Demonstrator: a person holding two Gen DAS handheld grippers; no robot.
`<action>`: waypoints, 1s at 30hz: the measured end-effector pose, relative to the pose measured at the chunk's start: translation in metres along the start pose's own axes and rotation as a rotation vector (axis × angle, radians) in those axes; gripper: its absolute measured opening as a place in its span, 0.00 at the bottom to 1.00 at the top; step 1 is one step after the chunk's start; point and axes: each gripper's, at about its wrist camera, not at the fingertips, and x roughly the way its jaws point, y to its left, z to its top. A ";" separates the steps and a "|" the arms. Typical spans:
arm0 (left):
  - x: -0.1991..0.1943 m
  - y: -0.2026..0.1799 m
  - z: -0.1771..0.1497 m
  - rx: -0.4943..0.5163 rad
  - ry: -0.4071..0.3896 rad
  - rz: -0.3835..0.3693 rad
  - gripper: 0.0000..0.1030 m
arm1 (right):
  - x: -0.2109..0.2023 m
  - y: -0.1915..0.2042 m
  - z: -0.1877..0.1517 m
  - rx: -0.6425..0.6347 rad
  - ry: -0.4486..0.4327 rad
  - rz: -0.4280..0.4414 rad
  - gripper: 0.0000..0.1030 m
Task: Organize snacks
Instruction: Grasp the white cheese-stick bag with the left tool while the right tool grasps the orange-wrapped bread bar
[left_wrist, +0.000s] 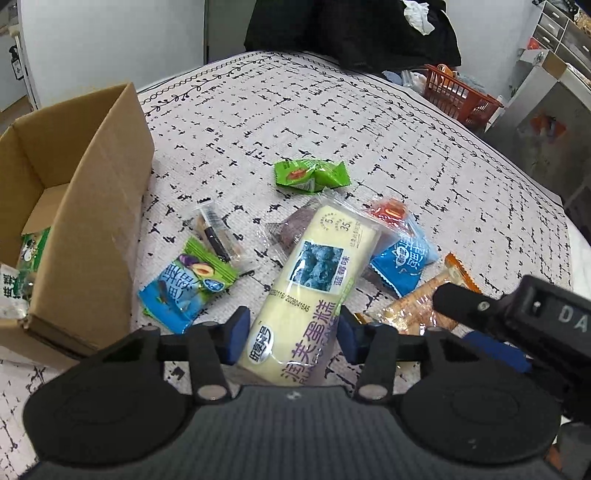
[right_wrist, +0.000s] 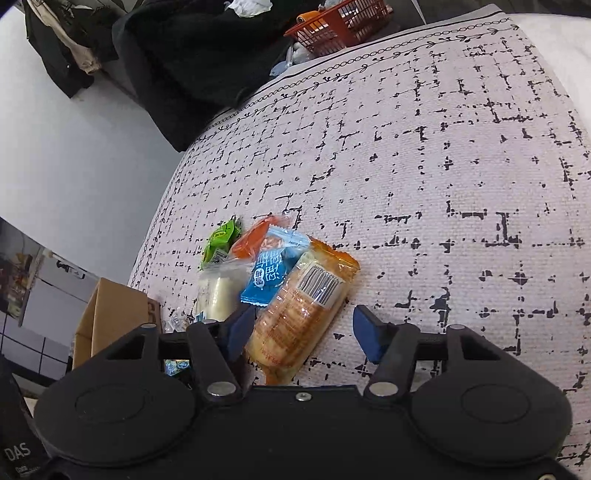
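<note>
patterned bedcover (left_wrist: 332, 122) (white wall (left_wrist: 110, 37) behind)

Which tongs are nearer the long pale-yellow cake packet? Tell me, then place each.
Left. The left tongs straddle the long pale-yellow cake packet, a pad at each side of its near end. The right tongs sit further right, around the orange-ended clear cracker packet.
</note>
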 end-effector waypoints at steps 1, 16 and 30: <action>0.000 0.000 0.000 -0.004 0.004 -0.006 0.45 | 0.000 0.000 0.000 0.002 0.001 0.000 0.57; -0.013 -0.012 -0.009 0.000 0.064 -0.080 0.41 | -0.001 0.001 -0.006 -0.066 -0.043 -0.064 0.51; -0.062 0.010 0.012 -0.014 -0.019 -0.054 0.39 | 0.010 0.026 -0.014 -0.236 -0.057 -0.180 0.52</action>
